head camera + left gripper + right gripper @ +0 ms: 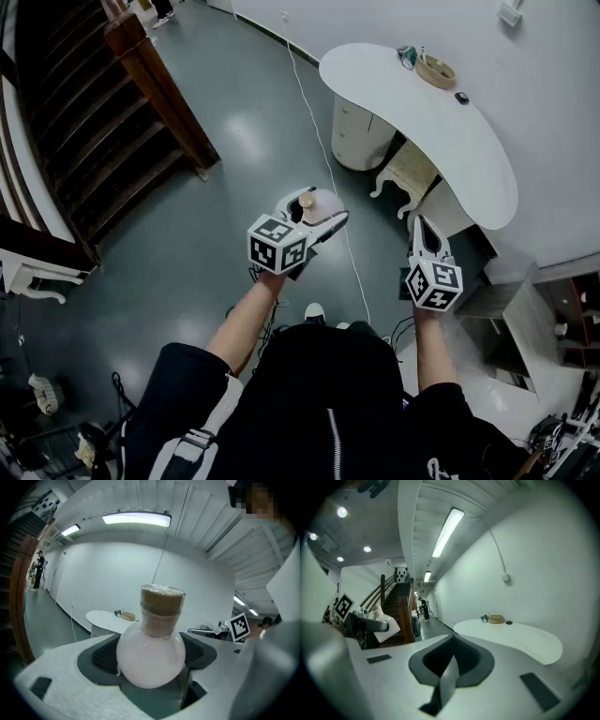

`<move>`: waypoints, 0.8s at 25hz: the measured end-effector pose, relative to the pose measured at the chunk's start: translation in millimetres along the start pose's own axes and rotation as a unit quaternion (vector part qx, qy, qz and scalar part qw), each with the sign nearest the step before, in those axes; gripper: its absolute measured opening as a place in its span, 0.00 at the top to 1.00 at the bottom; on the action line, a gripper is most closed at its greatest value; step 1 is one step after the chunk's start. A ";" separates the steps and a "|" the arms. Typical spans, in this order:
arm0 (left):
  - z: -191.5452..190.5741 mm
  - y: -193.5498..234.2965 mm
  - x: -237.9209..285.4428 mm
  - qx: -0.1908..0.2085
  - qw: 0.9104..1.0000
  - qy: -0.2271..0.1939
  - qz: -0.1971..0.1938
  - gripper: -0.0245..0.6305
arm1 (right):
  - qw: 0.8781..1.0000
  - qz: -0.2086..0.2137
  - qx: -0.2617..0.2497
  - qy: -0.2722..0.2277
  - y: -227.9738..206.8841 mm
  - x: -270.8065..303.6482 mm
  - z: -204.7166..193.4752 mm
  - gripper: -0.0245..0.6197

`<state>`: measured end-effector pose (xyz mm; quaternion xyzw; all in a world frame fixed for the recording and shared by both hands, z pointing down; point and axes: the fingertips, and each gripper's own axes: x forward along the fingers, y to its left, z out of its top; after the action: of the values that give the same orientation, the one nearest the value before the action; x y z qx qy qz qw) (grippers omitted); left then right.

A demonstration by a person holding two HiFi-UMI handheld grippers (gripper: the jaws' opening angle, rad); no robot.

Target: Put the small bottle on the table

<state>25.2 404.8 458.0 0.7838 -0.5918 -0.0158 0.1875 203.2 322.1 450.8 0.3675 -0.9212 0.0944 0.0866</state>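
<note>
The small bottle (320, 201) is a round, milky flask with a cork stopper. It stands upright between the jaws of my left gripper (316, 210), which is shut on its belly. The left gripper view shows the small bottle (150, 654) squeezed between the dark pads (104, 656). The gripper hangs over the grey floor, left of the white curved table (450, 141). My right gripper (424, 228) hovers near the table's near end, with its jaws together and nothing in them. In the right gripper view the table (525, 641) lies ahead to the right.
A woven basket (436, 73) and a small dark object (461, 97) sit at the table's far end. A cream cabinet (359, 131) stands under it. A white cable (317, 141) crosses the floor. A wooden staircase (112, 112) rises at left. A person (38, 569) stands far off.
</note>
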 end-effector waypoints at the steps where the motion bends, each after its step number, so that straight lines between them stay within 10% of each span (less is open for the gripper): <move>1: -0.6 -1.4 0.8 0.000 1.000 0.000 0.000 0.36 | 1.000 0.004 0.003 -0.003 -0.5 -0.1 0.7 0.98; 20: 3.4 29.1 4.2 0.010 1.000 0.014 0.001 0.36 | 1.000 0.020 0.010 0.002 13.0 34.3 -5.3 0.96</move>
<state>-1.3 393.2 464.7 0.7855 -0.5898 0.0010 0.1874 170.1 310.0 462.3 0.3493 -0.9274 0.1059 0.0825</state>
